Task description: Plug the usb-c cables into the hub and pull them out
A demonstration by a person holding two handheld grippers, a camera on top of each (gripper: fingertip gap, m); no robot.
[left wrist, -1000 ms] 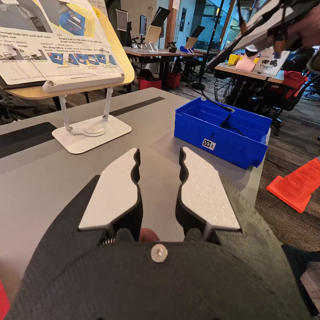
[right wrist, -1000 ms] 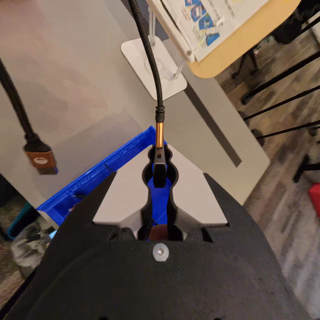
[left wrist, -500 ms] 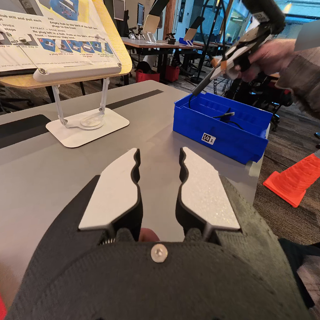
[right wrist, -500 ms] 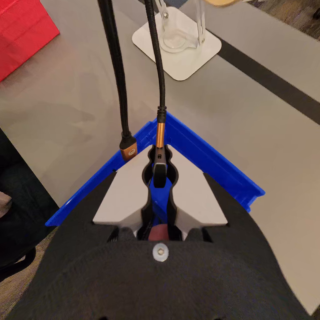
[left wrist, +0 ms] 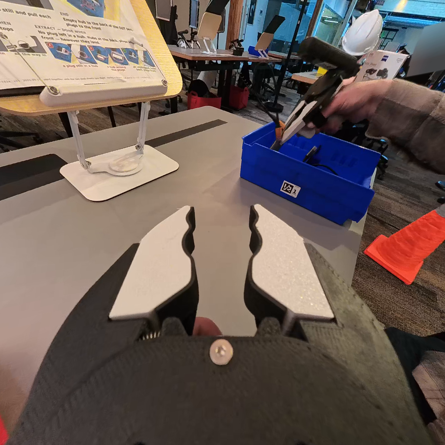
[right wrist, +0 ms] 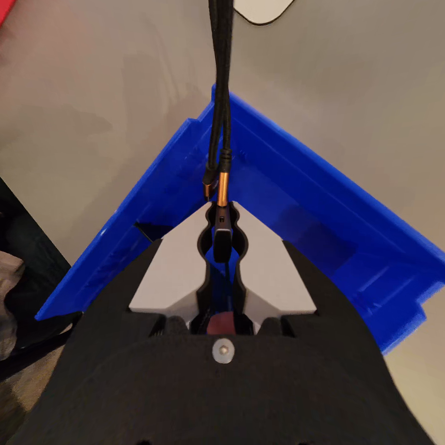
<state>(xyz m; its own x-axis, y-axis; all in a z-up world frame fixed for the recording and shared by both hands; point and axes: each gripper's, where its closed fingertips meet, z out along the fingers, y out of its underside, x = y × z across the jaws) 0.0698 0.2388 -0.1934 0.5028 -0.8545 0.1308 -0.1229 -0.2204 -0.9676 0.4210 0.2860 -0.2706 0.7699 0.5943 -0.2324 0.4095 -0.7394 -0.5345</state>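
Note:
My right gripper (right wrist: 222, 204) is shut on a black braided usb-c cable (right wrist: 221, 96), gripping its plug (right wrist: 222, 231) just behind the orange sleeve. It is tilted down into the far left corner of the blue bin (right wrist: 313, 192). The cable's other orange-tipped end (right wrist: 208, 186) hangs right beside the held plug. In the left wrist view the right gripper (left wrist: 280, 142) dips into the bin (left wrist: 313, 195), where another black cable (left wrist: 313, 151) lies. My left gripper (left wrist: 221, 212) is open and empty above the grey table (left wrist: 72, 240). No hub shows.
An instruction board on a white stand (left wrist: 115, 173) is at the table's back left. The bin sits at the table's right edge, with an orange cone (left wrist: 409, 250) on the floor beyond. A person's hand and sleeve (left wrist: 397, 115) hold the right gripper. Spacing between my two grippers at the tips: around 35 cm.
My right gripper has come down with the cable into the bin's corner. The cable's free end has swung in beside the held plug. My left gripper has stayed open and still.

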